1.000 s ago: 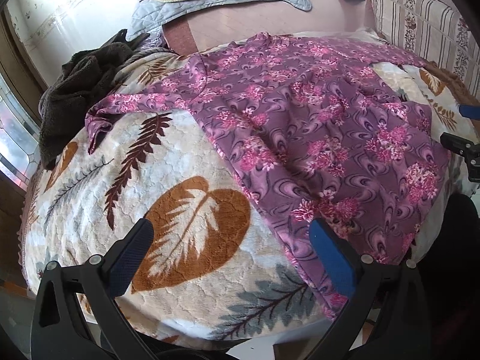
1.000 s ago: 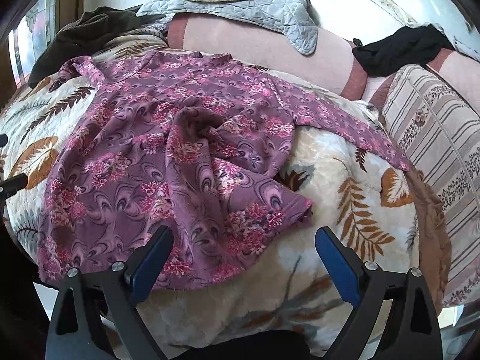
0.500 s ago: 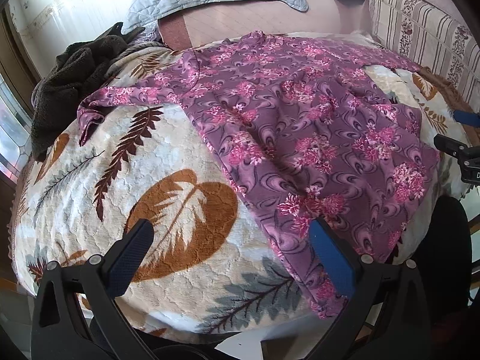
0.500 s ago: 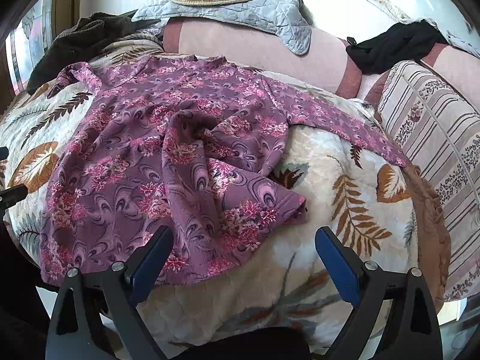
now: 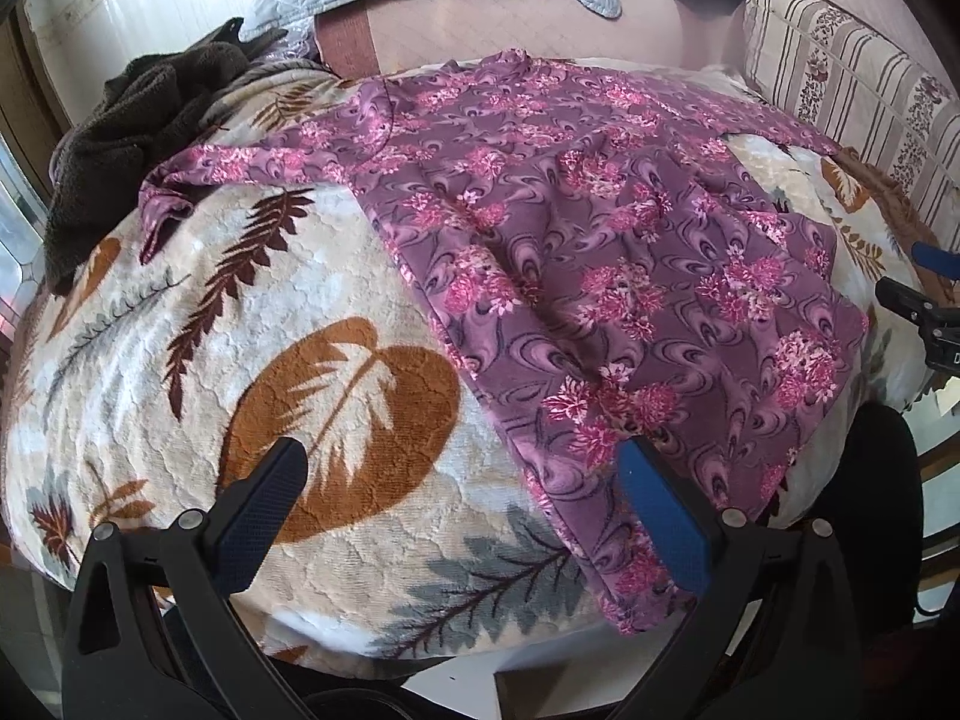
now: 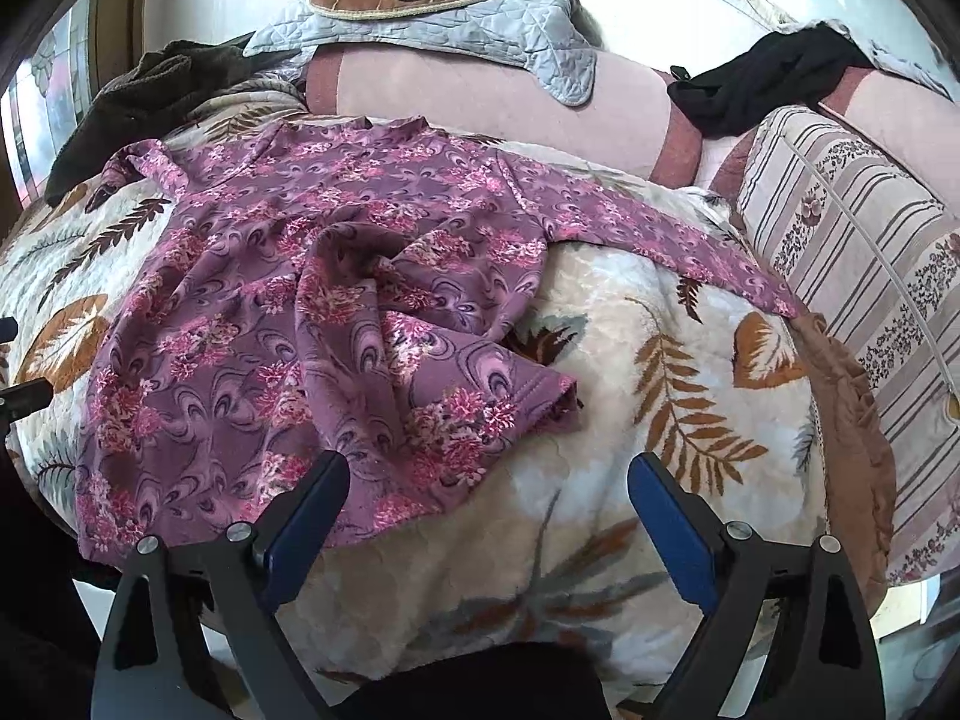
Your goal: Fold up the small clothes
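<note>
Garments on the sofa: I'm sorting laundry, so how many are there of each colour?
Purple floral top: 1
Dark brown garment: 1
Black garment: 1
Total: 3

No text, label, brand or number can be read anywhere (only floral and leaf patterns on fabric).

One purple floral top (image 6: 288, 312), one leaf-patterned blanket (image 6: 630, 372), one brown garment (image 6: 144, 90), one black garment (image 6: 762, 84), two hand-held grippers (image 5: 462, 516) (image 6: 489, 516).
</note>
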